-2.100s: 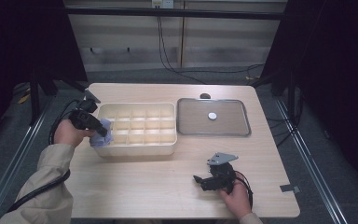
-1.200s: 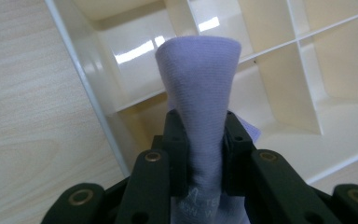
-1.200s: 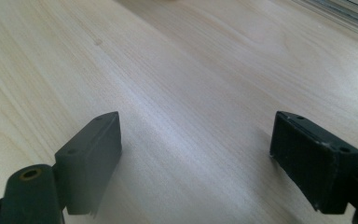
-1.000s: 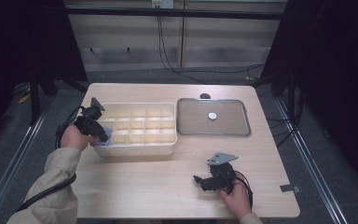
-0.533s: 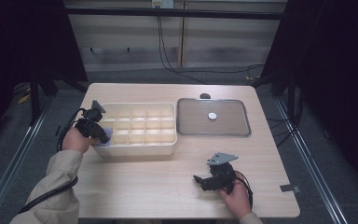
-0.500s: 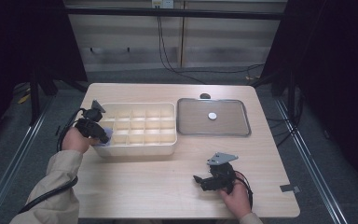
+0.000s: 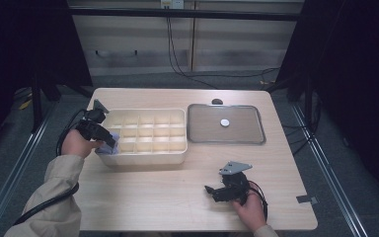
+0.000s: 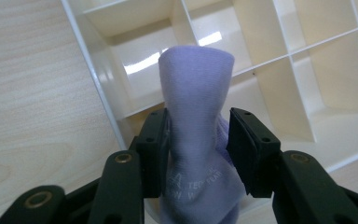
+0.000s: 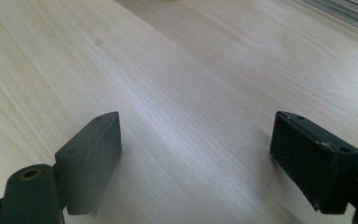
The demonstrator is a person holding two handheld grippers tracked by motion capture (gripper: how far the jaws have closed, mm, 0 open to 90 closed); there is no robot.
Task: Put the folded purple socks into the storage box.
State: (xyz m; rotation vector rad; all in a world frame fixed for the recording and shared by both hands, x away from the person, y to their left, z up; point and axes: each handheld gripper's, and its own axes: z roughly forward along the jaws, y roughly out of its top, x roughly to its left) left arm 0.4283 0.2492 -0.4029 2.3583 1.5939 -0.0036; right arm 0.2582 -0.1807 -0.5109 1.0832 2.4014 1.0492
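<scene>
Step in hand: dropping the purple sock into the near-left corner cell of the divided box. Left gripper has just been opening its fingers; sock stands between them, right pad looks clear, left pad close or barely touching — release looks nearly done. Next: open fully, lift straight up so the sock doesn't drag out. Right gripper idle on the bench, fingers wide open, empty. Count: one sock, one box, one metal tray holding one white disc, two grippers.

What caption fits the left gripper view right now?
Left gripper jaws loosening around a rolled purple sock over the divided cream organizer box.
</scene>
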